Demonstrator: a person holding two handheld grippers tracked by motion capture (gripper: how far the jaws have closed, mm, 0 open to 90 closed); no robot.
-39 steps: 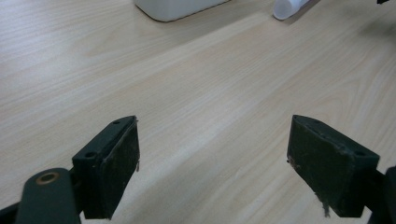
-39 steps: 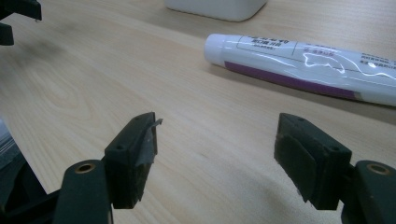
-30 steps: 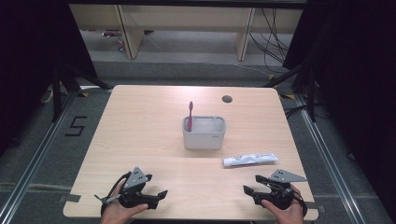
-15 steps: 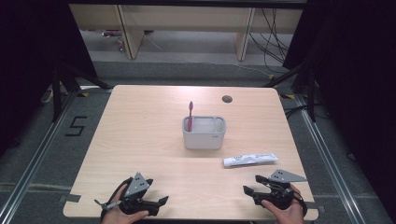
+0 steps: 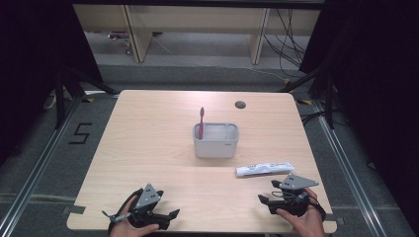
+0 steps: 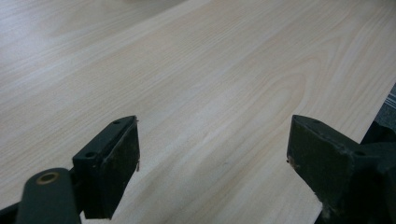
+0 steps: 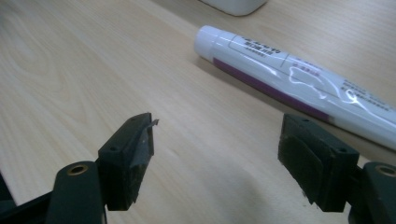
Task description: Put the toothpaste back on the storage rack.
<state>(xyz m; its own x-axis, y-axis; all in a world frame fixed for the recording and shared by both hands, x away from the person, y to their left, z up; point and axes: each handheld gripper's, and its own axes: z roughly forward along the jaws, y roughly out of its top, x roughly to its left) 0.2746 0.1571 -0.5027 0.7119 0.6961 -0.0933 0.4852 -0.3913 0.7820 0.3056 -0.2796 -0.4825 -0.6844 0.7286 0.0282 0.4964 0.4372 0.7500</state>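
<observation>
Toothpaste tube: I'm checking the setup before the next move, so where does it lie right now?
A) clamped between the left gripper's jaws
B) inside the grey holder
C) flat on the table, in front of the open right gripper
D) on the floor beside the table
C: the toothpaste tube lies flat on the table, just ahead of the right gripper, whose jaws stand wide apart with nothing between them.

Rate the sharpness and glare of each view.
High view: evenly lit table, dark surroundings, soft detail. Left gripper view: far wood grain blurs, faint sheen at upper left. Right gripper view: glare streaks on the toothpaste tube; near jaws slightly soft.
</observation>
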